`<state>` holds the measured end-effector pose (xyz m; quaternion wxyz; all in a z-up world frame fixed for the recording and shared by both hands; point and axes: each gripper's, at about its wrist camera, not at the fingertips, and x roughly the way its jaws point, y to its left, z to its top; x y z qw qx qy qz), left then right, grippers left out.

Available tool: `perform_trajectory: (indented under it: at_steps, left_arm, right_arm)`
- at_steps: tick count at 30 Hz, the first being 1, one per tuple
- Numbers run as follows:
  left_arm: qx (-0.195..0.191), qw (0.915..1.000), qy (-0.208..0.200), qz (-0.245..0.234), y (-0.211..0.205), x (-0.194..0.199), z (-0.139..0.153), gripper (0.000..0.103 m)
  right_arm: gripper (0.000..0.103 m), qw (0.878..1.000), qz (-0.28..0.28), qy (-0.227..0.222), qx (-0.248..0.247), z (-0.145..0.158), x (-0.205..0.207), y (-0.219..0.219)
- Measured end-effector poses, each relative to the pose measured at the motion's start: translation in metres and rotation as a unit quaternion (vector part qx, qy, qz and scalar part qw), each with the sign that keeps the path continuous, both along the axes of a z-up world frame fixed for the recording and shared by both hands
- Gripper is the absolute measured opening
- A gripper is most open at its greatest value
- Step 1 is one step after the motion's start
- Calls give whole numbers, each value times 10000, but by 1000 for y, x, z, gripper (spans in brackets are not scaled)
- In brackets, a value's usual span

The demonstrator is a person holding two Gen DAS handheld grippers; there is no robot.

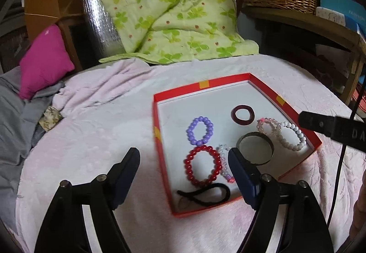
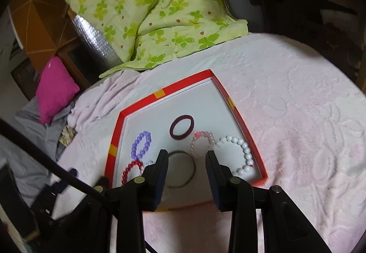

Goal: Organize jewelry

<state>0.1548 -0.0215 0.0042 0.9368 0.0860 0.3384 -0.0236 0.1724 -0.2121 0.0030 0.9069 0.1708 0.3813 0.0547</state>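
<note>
A shallow red cardboard tray with a white floor lies on a pale pink textured bedspread, one corner pointing away towards a green clover-print quilt. All the jewelry lies flat inside it. A purple bead bracelet touches a red bead bracelet below it; both are slightly oval, long axes running near to far. A clear bead bracelet lies against the red one's right side. A black elastic hair band, stretched long, lies crosswise along the near wall. A dark maroon ring bangle sits farthest in; a metal bangle, a pink bead bracelet and a white bead bracelet fill the right side. The left gripper stands spread wide, pinching nothing. The right gripper is partly spread, empty, over the metal bangle.
</note>
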Motion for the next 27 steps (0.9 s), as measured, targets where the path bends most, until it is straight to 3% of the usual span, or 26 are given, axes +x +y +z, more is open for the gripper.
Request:
perform_trajectory:
  at_steps: [2,12,20,27]
  left_arm:
    - [59,10000,-35,51,4,-5,3,80]
    - [180,9994,-222,171,23,-33,19,80]
    - [73,9992,-255,302,37,-67,34,80]
    - [129,9987,-288,411,42,-122,54,80]
  right_arm:
    - [53,9997,-7,-75,-231,4,-8,3]
    - [63,9919,34,-429,-1193,16,-62,18]
    - [68,9850,-60,-703,-1576,20,-112,25]
    - [80,9788,19,-903,-1839,48,-159,37]
